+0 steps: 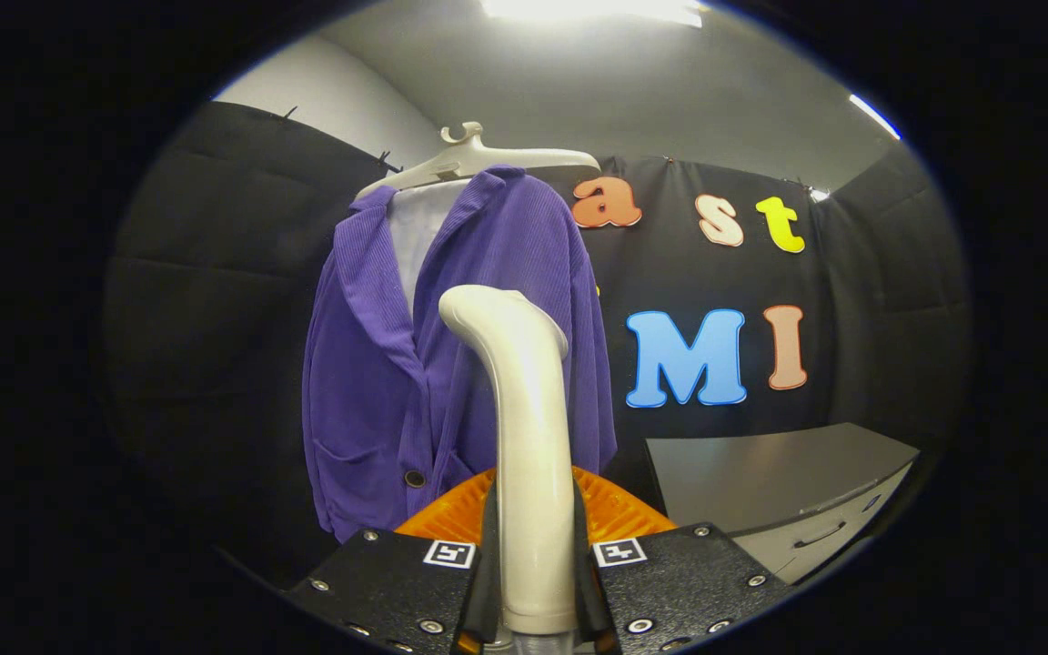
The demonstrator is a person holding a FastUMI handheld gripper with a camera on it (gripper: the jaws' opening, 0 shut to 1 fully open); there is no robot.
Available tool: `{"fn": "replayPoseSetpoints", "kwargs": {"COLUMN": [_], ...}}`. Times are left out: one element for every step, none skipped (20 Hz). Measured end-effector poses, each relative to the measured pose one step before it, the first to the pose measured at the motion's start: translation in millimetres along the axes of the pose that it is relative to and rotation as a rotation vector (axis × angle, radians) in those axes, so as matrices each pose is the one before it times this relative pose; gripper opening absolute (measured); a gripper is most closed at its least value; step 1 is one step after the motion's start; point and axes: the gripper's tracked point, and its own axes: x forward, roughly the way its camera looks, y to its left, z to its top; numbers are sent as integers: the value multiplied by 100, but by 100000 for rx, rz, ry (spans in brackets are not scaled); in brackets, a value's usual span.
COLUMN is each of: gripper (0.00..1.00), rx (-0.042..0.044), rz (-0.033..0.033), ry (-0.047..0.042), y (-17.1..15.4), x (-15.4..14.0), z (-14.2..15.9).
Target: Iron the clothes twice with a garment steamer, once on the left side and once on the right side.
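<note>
- The steamer [524, 455] stands upright between the two fingers of the claw [535, 582], which is pinching its handle from both sides; its bent head points at the purple jacket [378, 382] beyond the fingers.
- The jacket hangs on a pale hanger [474, 159] against the black cloth wall, open at the front over a white lining, with a dark button [414, 478] low down.
- Judging by this, the head is near the jacket's middle, not clearly on either side; a stroke begun here could run down the front opening and leave one side unpressed.
- The handle looks smooth and rounded, so it may twist or slip in the pinch if the head drags on the ribbed cloth.
- Pushing hard could swing the jacket on its hanger, or tip it off, since nothing seems to hold the hem.
- Whether the head touches the cloth I cannot tell; held too far off, the steam would do little.
- The grey worktop [760, 473] stands to the right of the jacket, with an orange thing [624, 514] just behind the fingers; a wide sweep on that side might knock against them.
</note>
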Motion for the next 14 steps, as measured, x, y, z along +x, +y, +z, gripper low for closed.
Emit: {"fn": "replayPoseSetpoints", "kwargs": {"gripper": [33, 33, 33, 33, 33, 33, 33, 33, 33, 33, 33, 33, 33, 33], "rx": [-247, -163, 23, 136, -206, -564, -725, -443, -269, -70, -63, -169, -184, -370], "rz": [143, 41, 153, 86, 64, -49, 110, 303, 190, 52, 61, 127, 147, -17], "ry": [1501, 1161, 1414, 1314, 1152, 1396, 1603, 1491, 1236, 1227, 1122, 1168, 869, 1096], "y": [-36, 9, 28, 55, 35, -2, 30, 90, 36, 90, 116, 122, 115, 83], "x": [-180, -206, -266, -254, -178, -158, -89, -45, -124, -69, -131, -134, -160, -220], "z": [-808, -844, -674, -661, -712, -817, -652, -799, -694, -613, -623, -643, -566, -705]}}
